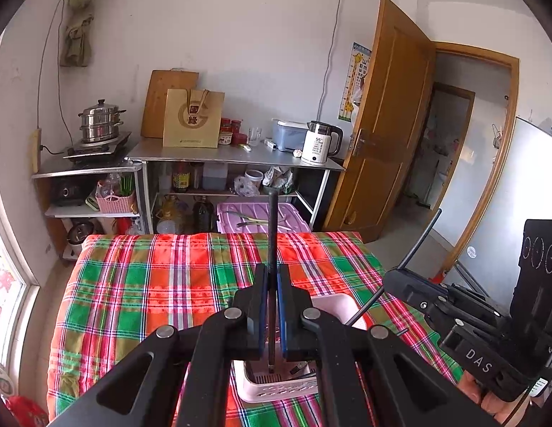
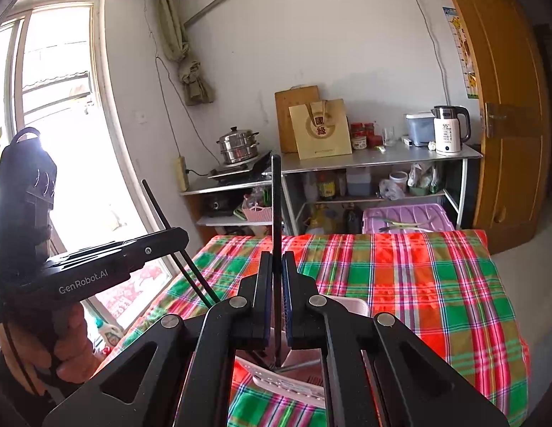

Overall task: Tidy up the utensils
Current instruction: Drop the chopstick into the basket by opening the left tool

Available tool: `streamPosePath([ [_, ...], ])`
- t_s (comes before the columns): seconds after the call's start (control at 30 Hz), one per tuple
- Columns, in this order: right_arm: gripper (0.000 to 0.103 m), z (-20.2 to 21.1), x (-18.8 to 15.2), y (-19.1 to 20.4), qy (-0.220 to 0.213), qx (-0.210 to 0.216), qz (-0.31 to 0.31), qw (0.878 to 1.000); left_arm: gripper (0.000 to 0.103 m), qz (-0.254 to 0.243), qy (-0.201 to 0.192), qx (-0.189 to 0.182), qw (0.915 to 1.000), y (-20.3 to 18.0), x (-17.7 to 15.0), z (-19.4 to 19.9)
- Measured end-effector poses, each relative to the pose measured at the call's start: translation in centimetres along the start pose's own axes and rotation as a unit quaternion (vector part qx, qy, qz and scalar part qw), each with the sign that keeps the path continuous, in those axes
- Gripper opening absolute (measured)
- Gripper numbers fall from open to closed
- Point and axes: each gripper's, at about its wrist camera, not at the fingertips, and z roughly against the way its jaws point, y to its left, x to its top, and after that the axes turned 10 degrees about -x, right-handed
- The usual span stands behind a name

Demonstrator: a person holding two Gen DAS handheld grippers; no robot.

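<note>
I am holding one dark chopstick [image 1: 272, 249] upright in the left gripper [image 1: 272, 284], its tongs narrowed onto the shaft, the lower tip dipping into the white slotted utensil basket [image 1: 276, 388] at 6 o'clock on the plaid tablecloth [image 1: 151, 284]. In the right wrist view I am pinching a second chopstick [image 2: 276, 213] the same way in the right gripper [image 2: 277, 274], tongs drawn in tight around it, pointing to 12 o'clock over the basket [image 2: 286, 384]. Both sticks are looking thin, stiff and light, and probably slick, so I judge a grip near mid-shaft, squarely between the pads, is serving best; a hold too near one end may be letting them swivel. At 3 o'clock in the left view, the right gripper's body [image 1: 472, 320] is crossing the frame with its stick angling out. The basket's inside is mostly hidden behind the linkages, so I cannot tell what else is lying in it, nor whether either tip is touching bottom. Beyond the table, a steel shelf [image 1: 233, 156] with a kettle [image 1: 320, 142] is standing at 12 o'clock.
</note>
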Motion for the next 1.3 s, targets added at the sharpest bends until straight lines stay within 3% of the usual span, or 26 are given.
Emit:
streamPosePath([
  [0.67, 0.005, -3.8, -2.6, 0.6, 0.079, -0.021, 0.035, 0.996, 0.005, 0.002, 0.093, 0.034, 0.9951, 1.5, -2.6, -5.9],
  [0.8, 0.005, -3.8, -2.8, 0.2, 0.082, -0.021, 0.033, 0.996, 0.005, 0.005, 0.090, 0.033, 0.9953, 1.5, -2.8, -5.9],
  [0.93, 0.015, -2.9, -2.4, -0.1, 0.070, -0.020, 0.031, 0.997, 0.006, 0.004, 0.076, 0.038, 0.9964, 1.3, -2.5, -5.1],
  [1.03, 0.015, -1.8, -2.0, -0.3, 0.058, -0.020, 0.030, 0.998, 0.008, 0.007, 0.062, 0.034, 0.9975, 1.1, -2.3, -4.0],
  [1.3, 0.015, 4.2, -1.8, -1.3, -0.003, -0.039, 0.030, 0.999, 0.020, 0.005, -0.019, 0.015, 0.9997, -0.8, -2.4, 1.8],
])
